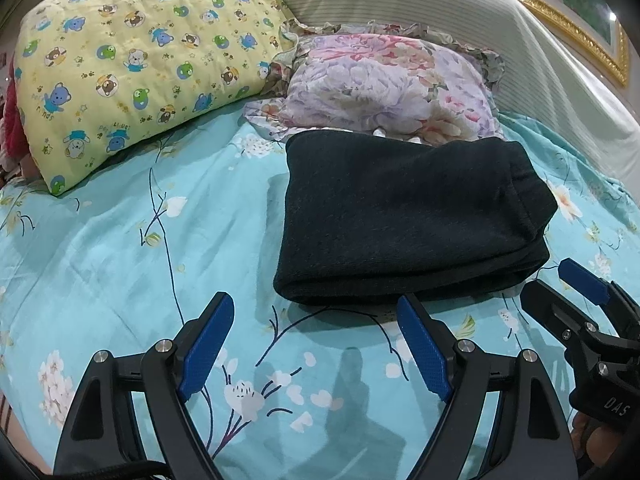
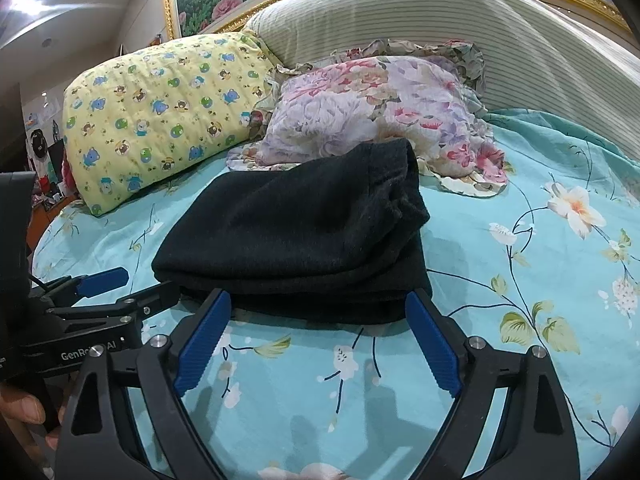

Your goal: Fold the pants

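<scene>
The black pants [image 1: 404,216] lie folded in a thick, squarish stack on the turquoise floral bedsheet [image 1: 120,248]; they also show in the right wrist view [image 2: 304,236]. My left gripper [image 1: 316,308] is open and empty, just in front of the stack's near left edge. My right gripper [image 2: 318,304] is open and empty, its fingertips close to the stack's near edge. The right gripper also shows at the right of the left wrist view [image 1: 560,280]. The left gripper shows at the left of the right wrist view [image 2: 136,284].
A yellow bear-print pillow [image 1: 132,68] lies at the back left. A floral pillow [image 1: 384,88] lies right behind the pants. A striped cream cushion [image 1: 440,12] leans on the gold-trimmed headboard [image 1: 576,28].
</scene>
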`<state>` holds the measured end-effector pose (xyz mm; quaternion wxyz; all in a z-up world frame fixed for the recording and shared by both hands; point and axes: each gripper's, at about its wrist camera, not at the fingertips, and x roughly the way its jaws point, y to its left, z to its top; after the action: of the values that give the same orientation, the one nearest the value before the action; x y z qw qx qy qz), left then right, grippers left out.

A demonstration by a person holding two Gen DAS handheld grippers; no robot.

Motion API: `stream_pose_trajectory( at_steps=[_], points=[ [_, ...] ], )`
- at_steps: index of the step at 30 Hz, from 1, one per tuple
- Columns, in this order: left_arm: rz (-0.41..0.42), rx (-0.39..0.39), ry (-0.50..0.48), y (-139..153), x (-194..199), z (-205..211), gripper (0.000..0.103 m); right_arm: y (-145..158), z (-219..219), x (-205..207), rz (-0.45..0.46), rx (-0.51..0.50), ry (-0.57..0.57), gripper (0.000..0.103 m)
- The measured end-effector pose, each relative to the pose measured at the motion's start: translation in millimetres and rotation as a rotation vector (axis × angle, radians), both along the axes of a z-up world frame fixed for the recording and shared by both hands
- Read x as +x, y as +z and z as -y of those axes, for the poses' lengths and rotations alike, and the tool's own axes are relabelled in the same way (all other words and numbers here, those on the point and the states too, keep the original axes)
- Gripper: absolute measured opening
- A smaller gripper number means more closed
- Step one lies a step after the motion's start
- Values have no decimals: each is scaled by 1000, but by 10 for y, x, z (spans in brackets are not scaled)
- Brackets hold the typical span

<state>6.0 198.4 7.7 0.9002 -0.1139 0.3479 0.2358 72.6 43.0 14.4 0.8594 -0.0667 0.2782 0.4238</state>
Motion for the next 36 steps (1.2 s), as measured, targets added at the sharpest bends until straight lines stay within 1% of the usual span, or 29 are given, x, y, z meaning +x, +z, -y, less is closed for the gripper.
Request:
stream_pose_trajectory(
  at_steps=[13,31,36],
  points=[
    [-12,11,15,-45,13,-9,84,-76,-58,2,-14,-20,9,90],
    [-17,32,12,-59,-22,34,86,-69,-39,-4,2,7,3,91],
    [-6,38,10,-36,-48,55,86,-44,-38,-39,15,22,8,92]
  ],
)
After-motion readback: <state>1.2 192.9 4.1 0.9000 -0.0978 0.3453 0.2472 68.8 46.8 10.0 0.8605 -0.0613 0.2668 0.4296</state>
